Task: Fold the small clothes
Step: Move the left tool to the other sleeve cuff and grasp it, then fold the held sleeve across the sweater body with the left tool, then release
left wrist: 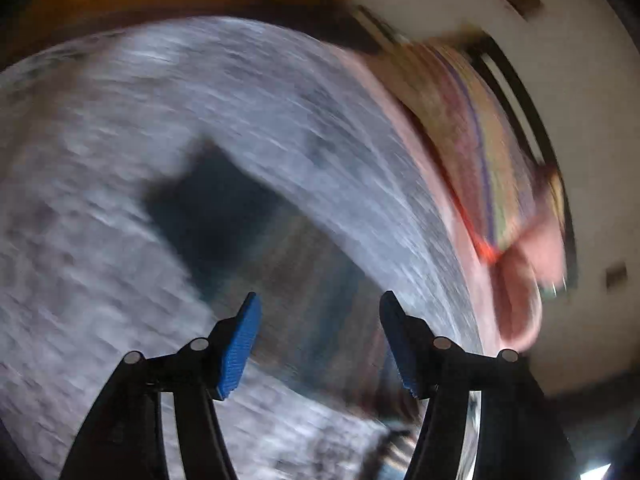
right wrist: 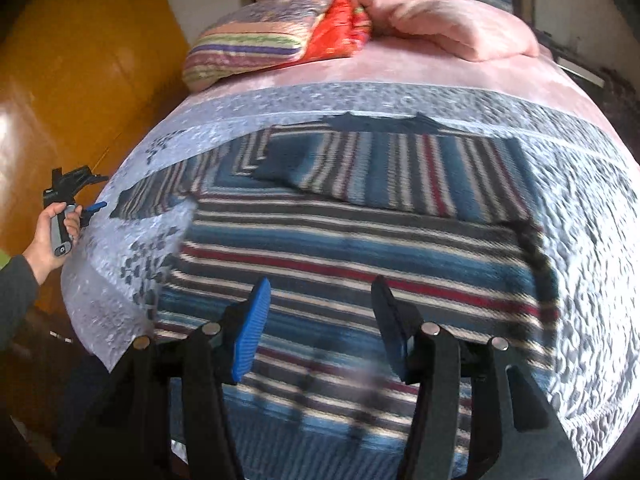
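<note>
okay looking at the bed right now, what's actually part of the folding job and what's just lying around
Part of the job:
striped sweater
left gripper, open
right gripper, open

Just lying about:
striped pillow
red cloth
pink blanket
grey bedspread, underneath the sweater

Pink blanket (right wrist: 448, 28) and striped pillow (right wrist: 256, 40) crown the quilted bedspread (right wrist: 580, 200).

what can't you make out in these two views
- Left wrist view: motion blur smears everything beyond the left claw; the dark patch on the grey bedspread can't be identified.
- Right wrist view: the striped sweater has its near hem cut off by the right claw and the frame edge.
- Right wrist view: the pink bedding hides the headboard.
</note>
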`<state>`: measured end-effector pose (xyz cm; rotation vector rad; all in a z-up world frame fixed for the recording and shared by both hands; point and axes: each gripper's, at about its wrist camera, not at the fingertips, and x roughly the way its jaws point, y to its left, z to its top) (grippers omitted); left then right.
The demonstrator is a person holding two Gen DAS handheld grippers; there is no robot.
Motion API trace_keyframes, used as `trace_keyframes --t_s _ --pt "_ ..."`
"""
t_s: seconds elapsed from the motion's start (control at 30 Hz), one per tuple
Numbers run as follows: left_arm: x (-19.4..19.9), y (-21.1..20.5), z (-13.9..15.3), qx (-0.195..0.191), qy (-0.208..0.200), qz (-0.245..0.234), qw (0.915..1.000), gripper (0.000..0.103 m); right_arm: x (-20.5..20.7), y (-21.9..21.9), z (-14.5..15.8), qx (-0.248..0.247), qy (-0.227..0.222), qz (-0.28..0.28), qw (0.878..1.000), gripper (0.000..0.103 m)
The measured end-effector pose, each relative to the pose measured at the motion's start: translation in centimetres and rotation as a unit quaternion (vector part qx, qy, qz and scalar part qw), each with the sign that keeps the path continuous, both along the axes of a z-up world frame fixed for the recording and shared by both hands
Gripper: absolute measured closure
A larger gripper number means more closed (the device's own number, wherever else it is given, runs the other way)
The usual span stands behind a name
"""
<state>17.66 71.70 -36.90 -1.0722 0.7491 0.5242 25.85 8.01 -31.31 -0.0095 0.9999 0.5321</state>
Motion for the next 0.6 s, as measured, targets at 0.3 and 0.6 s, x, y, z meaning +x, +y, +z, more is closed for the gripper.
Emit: trace_keyframes --t_s 0.3,0.6 --pt "-1.9 5.1 -6.2 -0.044 0.027 0.053 0.9973 0.041 0.0 4.3 0.2 -0.022 0.0 0.031 0.999 0.05" --pt "-0.6 5.9 -6.2 -0.018 0.035 0.041 0.9984 0.095 -0.3 5.2 0.2 -0.029 0.003 0.037 0.999 0.049"
